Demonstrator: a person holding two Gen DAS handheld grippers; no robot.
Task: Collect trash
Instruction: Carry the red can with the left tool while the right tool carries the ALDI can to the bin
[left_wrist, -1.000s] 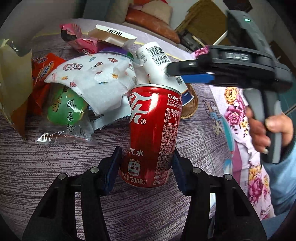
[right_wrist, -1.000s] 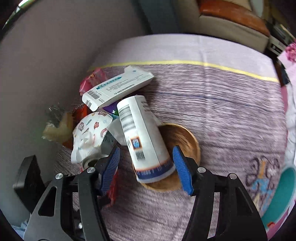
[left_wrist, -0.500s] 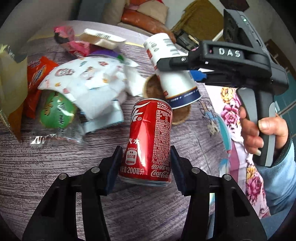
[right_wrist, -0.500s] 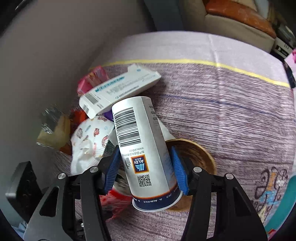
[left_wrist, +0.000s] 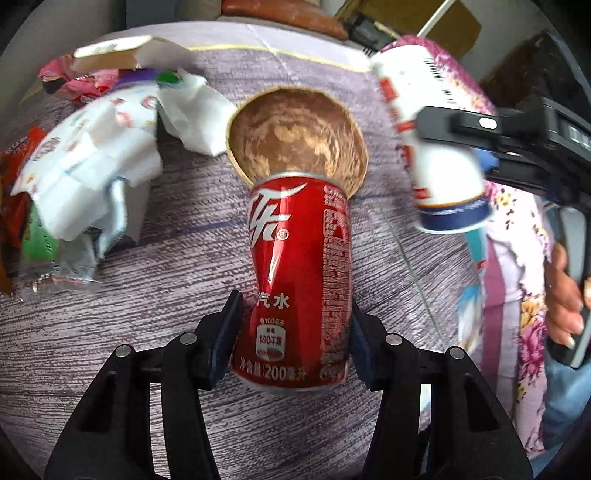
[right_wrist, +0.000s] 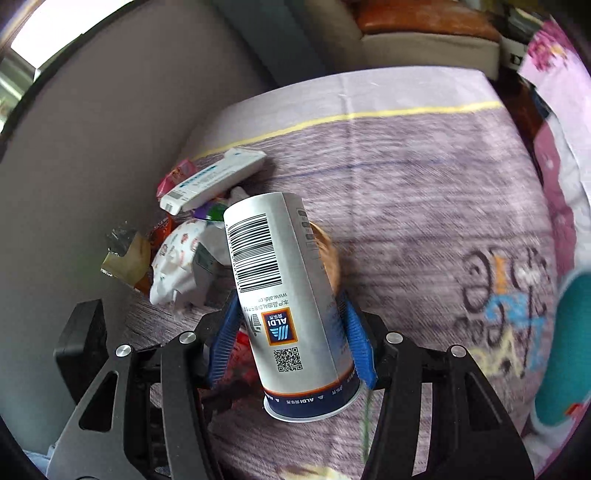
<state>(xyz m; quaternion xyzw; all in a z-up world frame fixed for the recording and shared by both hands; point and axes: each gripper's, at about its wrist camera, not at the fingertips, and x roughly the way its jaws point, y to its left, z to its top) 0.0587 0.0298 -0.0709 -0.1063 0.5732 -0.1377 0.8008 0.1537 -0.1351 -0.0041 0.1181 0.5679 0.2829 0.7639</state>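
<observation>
My left gripper (left_wrist: 295, 339) is shut on a dented red Coke can (left_wrist: 299, 280) and holds it above the purple tablecloth. My right gripper (right_wrist: 291, 339) is shut on a white ALDI paper cup (right_wrist: 284, 295), upside down and lifted off the table; the cup also shows in the left wrist view (left_wrist: 432, 147), at the right, with the right gripper's black body (left_wrist: 517, 147) around it. A pile of trash lies at the left: a white printed wrapper (left_wrist: 92, 158), a white carton (right_wrist: 214, 181), pink (left_wrist: 74, 77) and orange wrappers.
A round brown wooden coaster (left_wrist: 295, 136) lies on the tablecloth (left_wrist: 147, 295) behind the can. A person in floral clothes (left_wrist: 517, 258) stands at the table's right edge. A sofa (right_wrist: 424, 40) is beyond the table. A teal object (right_wrist: 569, 350) sits at the right.
Both grippers have lifted and pulled back toward the right with their loads. The cup has come off the coaster, which now lies uncovered. The trash pile looks farther away.
</observation>
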